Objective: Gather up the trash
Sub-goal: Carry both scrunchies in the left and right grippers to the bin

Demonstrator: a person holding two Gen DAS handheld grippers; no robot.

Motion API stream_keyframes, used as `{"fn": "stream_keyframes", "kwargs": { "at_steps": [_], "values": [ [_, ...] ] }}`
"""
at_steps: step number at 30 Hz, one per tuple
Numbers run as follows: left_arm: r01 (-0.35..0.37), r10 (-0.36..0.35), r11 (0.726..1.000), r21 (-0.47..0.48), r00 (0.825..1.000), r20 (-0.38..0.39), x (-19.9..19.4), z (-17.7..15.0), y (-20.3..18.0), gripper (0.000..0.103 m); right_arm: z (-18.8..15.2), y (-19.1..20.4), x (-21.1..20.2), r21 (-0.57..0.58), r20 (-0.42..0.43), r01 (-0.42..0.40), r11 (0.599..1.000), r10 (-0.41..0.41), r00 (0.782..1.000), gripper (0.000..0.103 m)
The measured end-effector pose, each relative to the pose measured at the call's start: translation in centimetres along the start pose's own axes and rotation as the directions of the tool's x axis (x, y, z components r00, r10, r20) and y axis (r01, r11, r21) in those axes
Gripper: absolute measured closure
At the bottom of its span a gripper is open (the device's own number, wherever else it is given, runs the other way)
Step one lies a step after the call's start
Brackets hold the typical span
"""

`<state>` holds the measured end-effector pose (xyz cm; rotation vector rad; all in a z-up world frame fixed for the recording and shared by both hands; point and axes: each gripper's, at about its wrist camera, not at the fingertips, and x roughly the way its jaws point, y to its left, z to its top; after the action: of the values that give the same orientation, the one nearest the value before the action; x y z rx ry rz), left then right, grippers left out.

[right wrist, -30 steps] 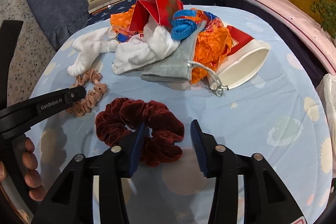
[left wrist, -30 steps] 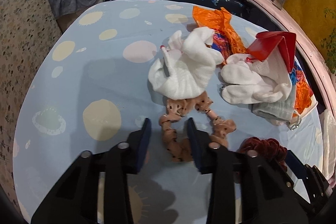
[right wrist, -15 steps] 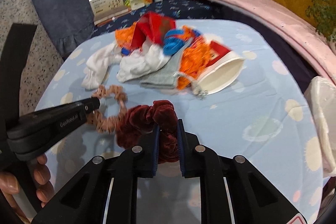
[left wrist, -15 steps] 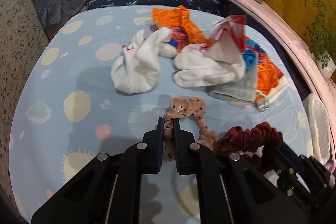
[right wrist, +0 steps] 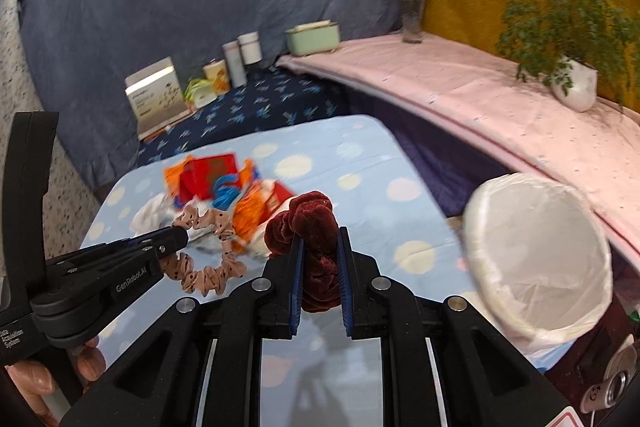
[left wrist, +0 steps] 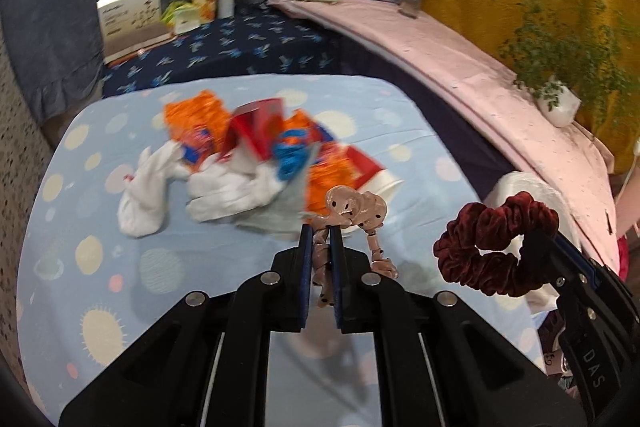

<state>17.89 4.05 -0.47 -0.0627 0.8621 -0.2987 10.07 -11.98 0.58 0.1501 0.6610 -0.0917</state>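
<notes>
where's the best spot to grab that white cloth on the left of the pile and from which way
Judging from the left wrist view, take the white cloth at its narrow upper end, where it bunches into a thin neck a claw could close across. Come from above on the open left side; the rest of the pile crowds its right edge.

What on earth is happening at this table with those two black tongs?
A person is clearing a table, with a pair of tongs in each hand. The left tongs are shut on a pink spotted scrunchie, the right tongs on a dark red velvet scrunchie, and both scrunchies hang clear of the blue tablecloth. A bin lined with a white bag stands open at the right. A heap of wrappers, white cloths and a paper cup lies on the table.
</notes>
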Motion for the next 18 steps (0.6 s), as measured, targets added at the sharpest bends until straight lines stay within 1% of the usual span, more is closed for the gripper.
{"fn": "stream_keyframes", "kwargs": {
  "at_steps": [8,12,18],
  "values": [
    [0.079,-0.083,0.99,0.115,0.996,0.022,-0.7,1.1,-7.9,0.095,1.0,-5.9,-3.0,0.088,0.066,0.077,0.993,-0.083,0.994,0.089],
    [0.111,-0.116,0.978,0.178,0.993,0.02,-0.8,1.2,-11.7,0.095,1.2,-9.0,-4.2,0.139,0.082,0.111,0.984,-0.123,0.989,0.089],
    [0.148,-0.158,0.956,0.254,0.987,0.019,-0.8,1.4,-16.5,0.095,1.1,-13.0,-5.4,0.208,0.1,0.159,0.965,-0.182,0.978,0.089]
  ]
}}
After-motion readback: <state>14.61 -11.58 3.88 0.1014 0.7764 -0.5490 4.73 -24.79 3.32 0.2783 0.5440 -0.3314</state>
